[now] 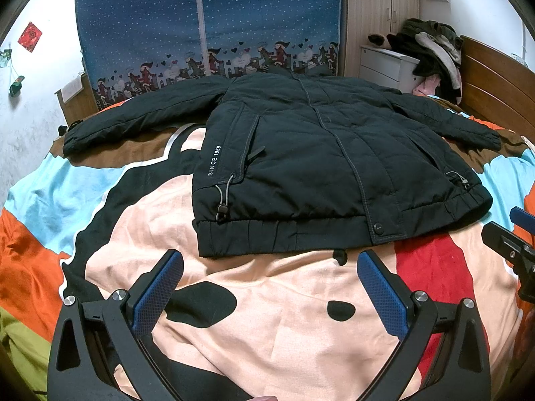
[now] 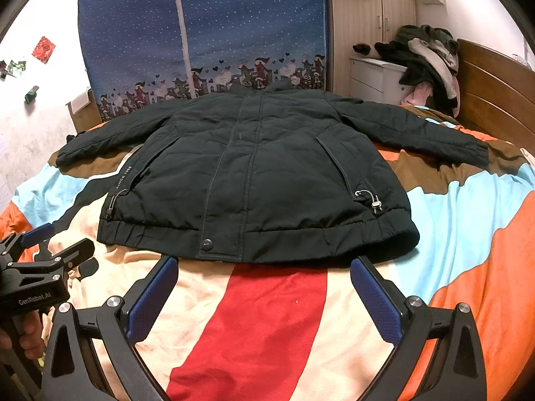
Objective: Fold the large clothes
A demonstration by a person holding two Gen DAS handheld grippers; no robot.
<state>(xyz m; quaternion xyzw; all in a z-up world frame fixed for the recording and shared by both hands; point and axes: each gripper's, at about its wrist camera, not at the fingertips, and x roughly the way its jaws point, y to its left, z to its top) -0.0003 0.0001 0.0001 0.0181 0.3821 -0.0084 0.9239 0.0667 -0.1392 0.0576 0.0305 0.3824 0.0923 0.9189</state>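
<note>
The jacket (image 1: 334,167) lay flat, front up, on the bed (image 1: 267,317), both sleeves spread. The left gripper (image 1: 270,282) and right gripper (image 2: 264,282) hovered just short of its hem, jaws wide and holding nothing.

Dark jacket (image 1: 334,167) lay flat, front up, on the patterned bedspread (image 1: 267,317), both sleeves spread wide, hem nearest the camera. White "SINCE 1968" lettering ran along its left side. Left gripper (image 1: 270,270) hovered just short of the hem, jaws wide apart, nothing between the blue pads (image 1: 157,294). Part of right gripper (image 1: 515,244) visible at frame's right edge; state unclear.
</note>
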